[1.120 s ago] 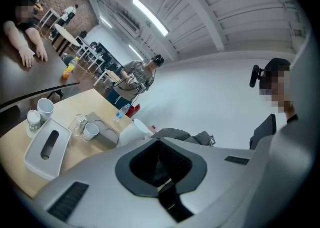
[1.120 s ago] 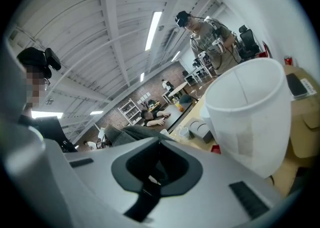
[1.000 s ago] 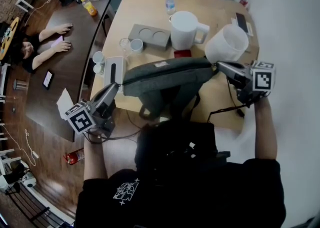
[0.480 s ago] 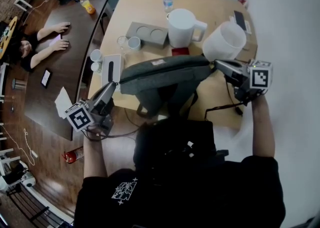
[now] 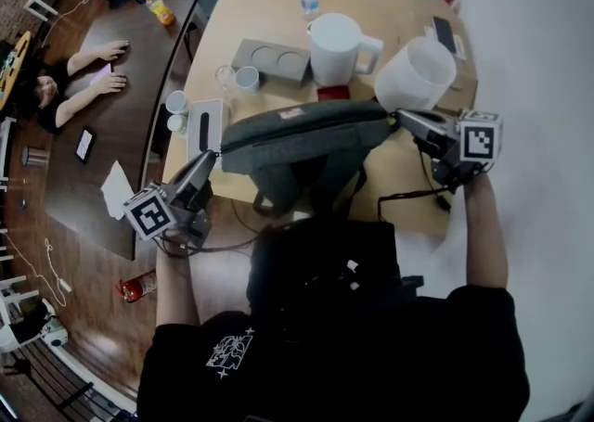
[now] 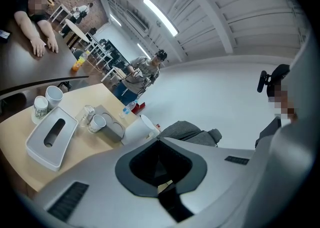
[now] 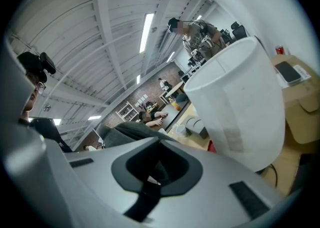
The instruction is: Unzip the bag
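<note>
From the head view, I see the grey bag (image 5: 306, 137) stretched above the near edge of the table (image 5: 269, 12), its straps (image 5: 278, 190) hanging down. My left gripper (image 5: 209, 162) pinches its left end and my right gripper (image 5: 404, 118) its right end.

In the left gripper view, the jaws are closed on the bag.

In the right gripper view, the jaws are clamped likewise, with a white bucket (image 7: 235, 101) just to the right.

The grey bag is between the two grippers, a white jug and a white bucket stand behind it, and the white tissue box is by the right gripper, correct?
Not quite. The white tissue box lies by the left gripper, at the left edge of the table, as the head view shows. The grey bag, white jug and white bucket are as you said.
</note>
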